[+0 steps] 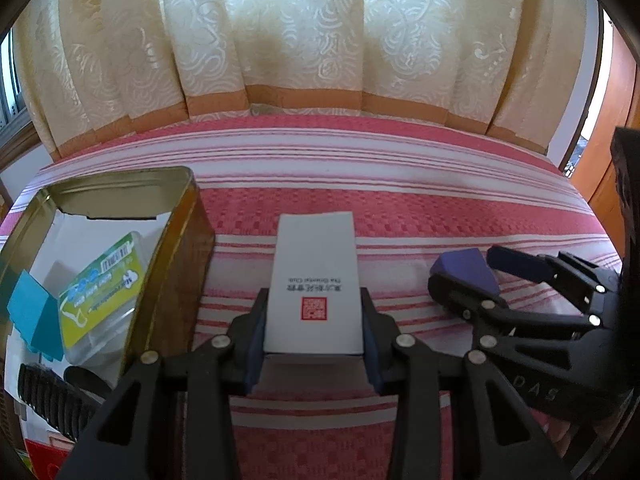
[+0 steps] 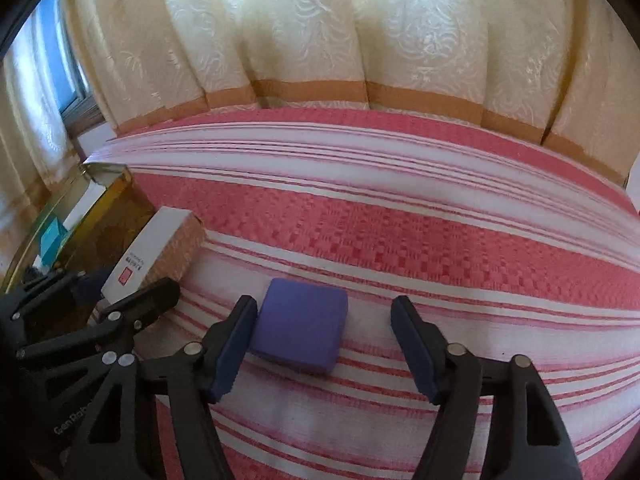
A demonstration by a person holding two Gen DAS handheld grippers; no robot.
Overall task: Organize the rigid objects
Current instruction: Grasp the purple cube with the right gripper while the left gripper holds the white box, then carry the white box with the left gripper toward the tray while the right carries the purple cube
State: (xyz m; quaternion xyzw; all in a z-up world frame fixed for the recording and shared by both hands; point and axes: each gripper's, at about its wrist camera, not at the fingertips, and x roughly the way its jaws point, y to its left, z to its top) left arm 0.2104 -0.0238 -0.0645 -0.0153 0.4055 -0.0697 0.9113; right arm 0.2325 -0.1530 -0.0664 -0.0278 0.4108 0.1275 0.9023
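My left claw (image 1: 314, 332) pinches the white rectangular cardboard box with the red seal (image 1: 316, 280), held beside the open gold metal tin (image 1: 176, 220), I judge for stowing. My right claw (image 2: 324, 344) straddles the small purple block (image 2: 300, 328) on the red-and-white striped bedspread (image 2: 400, 240); only its left pad touches, so it's no grip yet. The tin's packed: a green-labelled plastic case (image 1: 100, 292) and blue card (image 1: 32, 312) crowd it.
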